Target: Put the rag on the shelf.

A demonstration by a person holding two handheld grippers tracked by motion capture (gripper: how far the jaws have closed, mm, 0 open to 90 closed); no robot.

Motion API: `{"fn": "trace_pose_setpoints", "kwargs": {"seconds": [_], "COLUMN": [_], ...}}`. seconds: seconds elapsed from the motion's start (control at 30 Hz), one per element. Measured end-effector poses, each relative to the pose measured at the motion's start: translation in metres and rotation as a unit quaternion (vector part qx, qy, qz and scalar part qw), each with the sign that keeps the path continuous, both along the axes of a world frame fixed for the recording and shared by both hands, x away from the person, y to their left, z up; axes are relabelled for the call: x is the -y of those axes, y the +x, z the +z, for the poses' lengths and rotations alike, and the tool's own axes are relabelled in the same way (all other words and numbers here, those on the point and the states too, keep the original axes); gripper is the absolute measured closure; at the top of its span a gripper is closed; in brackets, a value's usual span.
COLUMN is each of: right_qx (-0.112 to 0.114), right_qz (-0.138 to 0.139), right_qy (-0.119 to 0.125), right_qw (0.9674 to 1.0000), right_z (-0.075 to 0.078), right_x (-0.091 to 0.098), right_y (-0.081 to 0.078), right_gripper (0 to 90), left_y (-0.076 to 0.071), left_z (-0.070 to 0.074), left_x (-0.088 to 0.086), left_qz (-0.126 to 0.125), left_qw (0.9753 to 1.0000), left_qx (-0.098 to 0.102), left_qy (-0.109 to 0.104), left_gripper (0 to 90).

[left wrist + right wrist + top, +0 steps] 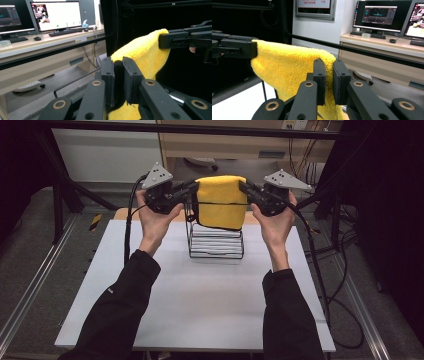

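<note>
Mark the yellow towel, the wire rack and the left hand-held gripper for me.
yellow towel [220,200], high view, middle of the hanging front face.
wire rack [189,232], high view, left upright wire below the towel.
left hand-held gripper [192,186], high view, jaw tips clamping the towel's left edge.

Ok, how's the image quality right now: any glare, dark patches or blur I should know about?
High view: white table evenly lit, surroundings dark, yellow cloth sharp. Left gripper view: bright monitor washes out, right side black. Right gripper view: near jaws slightly soft, cloth texture clear.
</note>
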State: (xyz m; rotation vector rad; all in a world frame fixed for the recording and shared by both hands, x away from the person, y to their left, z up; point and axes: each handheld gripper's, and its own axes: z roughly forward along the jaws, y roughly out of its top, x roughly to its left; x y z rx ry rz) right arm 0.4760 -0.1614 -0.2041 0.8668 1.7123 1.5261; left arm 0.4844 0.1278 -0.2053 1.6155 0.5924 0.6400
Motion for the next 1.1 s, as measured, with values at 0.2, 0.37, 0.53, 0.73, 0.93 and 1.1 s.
{"fn": "trace_pose_setpoints", "kwargs": {"seconds": [0.2,0.37,0.53,0.73,0.93,1.1], "right_qx": [-0.01,-0.02,-0.032,-0.044,-0.057,-0.064], "right_qz": [0.006,0.012,0.018,0.026,0.033,0.038], "right_qy": [-0.007,-0.014,-0.023,-0.029,-0.033,-0.032], "right_qw": [0.9999,0.9996,0.9991,0.9983,0.9973,0.9967], "right_z": [-0.005,-0.01,-0.015,-0.023,-0.033,-0.042], "right_x": [0.002,0.003,0.004,0.006,0.008,0.009], "right_y": [-0.011,-0.018,-0.024,-0.029,-0.032,-0.034], "right_gripper": [82.3,82.2,82.2,82.1,81.6,81.1], "left_y": [-0.01,-0.016,-0.022,-0.027,-0.03,-0.032], "left_z": [-0.006,-0.011,-0.017,-0.026,-0.038,-0.047], "left_x": [0.001,0.001,0.001,0.0,0.0,0.001], "left_qz": [-0.002,-0.004,-0.009,-0.015,-0.018,-0.021], "left_qw": [1.0,0.9999,0.9996,0.9991,0.9985,0.9978], "left_qx": [-0.005,-0.009,-0.014,-0.025,-0.036,-0.04], "left_qy": [0.008,0.013,0.022,0.03,0.038,0.049], "left_gripper": [79.3,79.0,78.6,78.0,77.3,76.3]}}
